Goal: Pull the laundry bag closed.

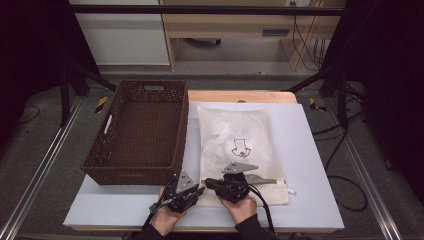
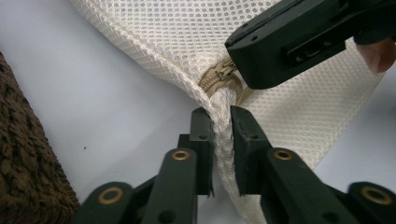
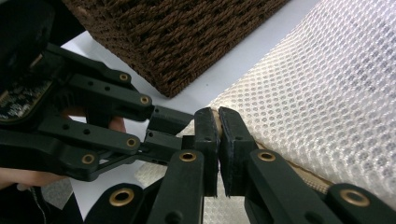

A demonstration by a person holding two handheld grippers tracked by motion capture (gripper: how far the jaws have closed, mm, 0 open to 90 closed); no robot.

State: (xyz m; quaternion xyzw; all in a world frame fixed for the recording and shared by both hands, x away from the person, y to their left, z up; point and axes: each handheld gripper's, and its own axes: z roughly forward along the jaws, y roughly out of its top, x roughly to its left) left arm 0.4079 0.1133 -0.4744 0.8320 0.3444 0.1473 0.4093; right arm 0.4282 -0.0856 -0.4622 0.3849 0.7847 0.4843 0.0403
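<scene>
1. My left claw (image 2: 222, 116) is pinched tight on the near left corner of the cream mesh zip bag (image 1: 235, 135); its jaws are almost together, with a bunched fold of the netting squeezed between them.
2. My right claw (image 3: 218, 122) is closed as well, clamped at the same corner on the tan zip end (image 2: 223, 74), where the slider sits just past the fold I hold.
3. The two claws meet nose to nose at the near edge of the worktop (image 1: 310, 150), close enough that each crowds the other's view.
4. The bag lies flat on the pale blue-grey worktop, right of centre, its zip edge along the near side; only the pinched corner is lifted.
5. Its fabric is a fine honeycomb mesh, soft and creased, with a small black outline drawing printed near the middle.
6. Just left of the bag stands a dark brown woven rectangular basket (image 1: 140, 130), deep, with a cut-out handle in its wall; its near right corner is close beside my left claw.
7. The basket's weave is coarse and ropey, rough against the smooth worktop sheet.
</scene>
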